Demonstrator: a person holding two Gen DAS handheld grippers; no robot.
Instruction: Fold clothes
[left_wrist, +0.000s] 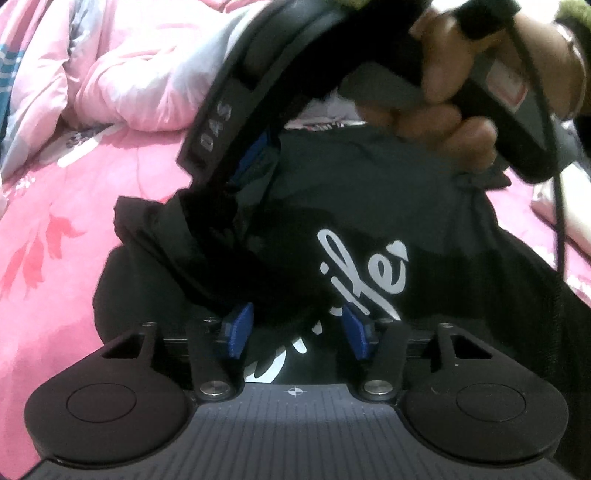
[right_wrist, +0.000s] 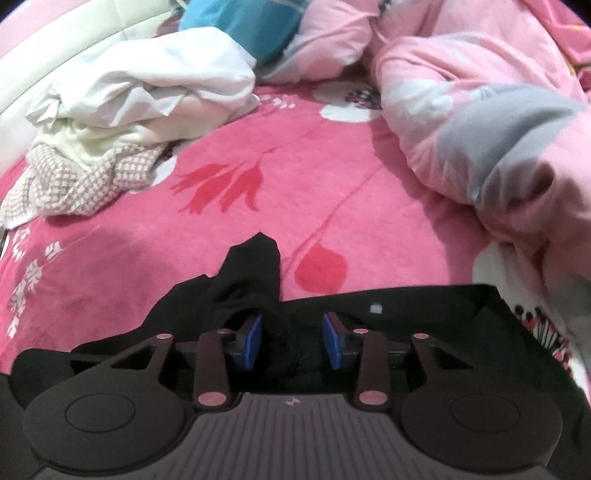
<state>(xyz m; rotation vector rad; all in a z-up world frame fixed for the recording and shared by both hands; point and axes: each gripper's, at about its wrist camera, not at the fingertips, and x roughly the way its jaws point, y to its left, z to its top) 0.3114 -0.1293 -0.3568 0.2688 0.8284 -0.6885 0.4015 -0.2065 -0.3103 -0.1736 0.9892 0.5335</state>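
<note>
Black garment (left_wrist: 369, 206) is lying on the pink floral bedsheet (left_wrist: 74, 236), near edge of the bed, white script lettering (left_wrist: 364, 273) facing up.

Left gripper (left_wrist: 293, 328): I am seeing its blue pads (left_wrist: 236, 328) standing apart, with a raised fold of the black cloth lying between them. Whether the pads are actually pressing the fabric I cannot tell from this angle; there seems to be slack on the right pad's side.

Right gripper (right_wrist: 292, 341): I am looking along its fingers at a bunched ridge of the same black garment (right_wrist: 255, 280), which is rising in a peak just beyond the fingertips. Blue pads (right_wrist: 253, 341) are sitting apart, dark cloth is filling the gap between them. Contact is unclear here too, so I cannot say if it is clenched or released.

In the left wrist view the right gripper (left_wrist: 251, 162) is coming down from the top, its tip reaching into the far left part of the garment, a hand (left_wrist: 447, 92) wrapping its handle, a dark cable (left_wrist: 554, 184) hanging at right.

Far left of the bed: a heap of white laundry (right_wrist: 155, 96) and a checked cloth (right_wrist: 85, 181). Far right: a rumpled pink quilt (right_wrist: 480, 122).
</note>
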